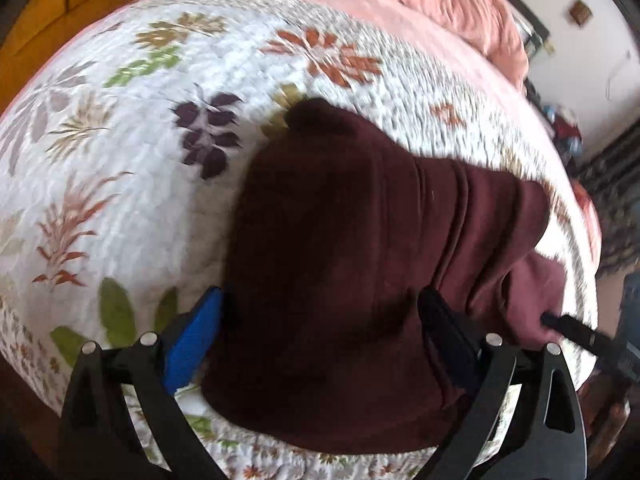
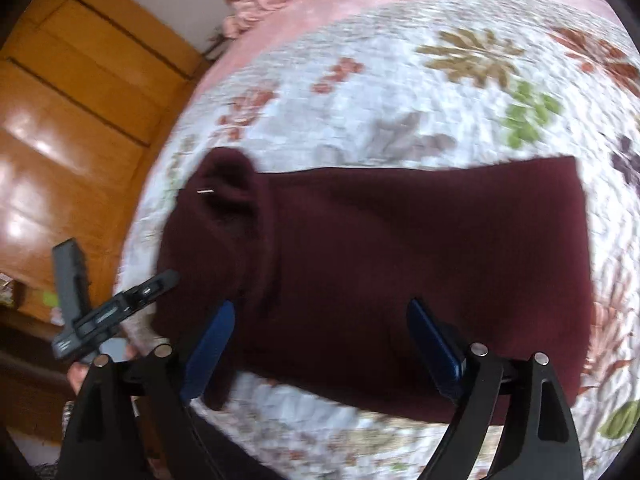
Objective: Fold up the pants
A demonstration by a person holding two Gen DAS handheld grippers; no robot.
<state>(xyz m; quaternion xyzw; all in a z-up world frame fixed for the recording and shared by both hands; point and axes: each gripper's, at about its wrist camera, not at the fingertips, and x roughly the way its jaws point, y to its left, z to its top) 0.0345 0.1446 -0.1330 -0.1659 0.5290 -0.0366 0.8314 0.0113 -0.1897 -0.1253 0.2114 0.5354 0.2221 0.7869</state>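
Observation:
The dark maroon pants (image 1: 344, 264) lie folded into a thick bundle on the floral quilt (image 1: 120, 140). My left gripper (image 1: 320, 312) is open, its blue pads spread wide just above the near part of the bundle, holding nothing. In the right wrist view the pants (image 2: 400, 260) form a wide folded slab with a bunched end at the left. My right gripper (image 2: 320, 320) is open over the slab's near edge. The left gripper also shows in that view (image 2: 120, 308) at the left, and the right one pokes into the left wrist view (image 1: 576, 332).
The quilt (image 2: 400, 92) covers a bed with a pink sheet (image 1: 400, 12) and a crumpled pink blanket (image 1: 472, 4) at the far side. A wooden cabinet (image 2: 72, 100) stands beyond the bed's edge. A dark patterned rug (image 1: 612, 184) lies at the right.

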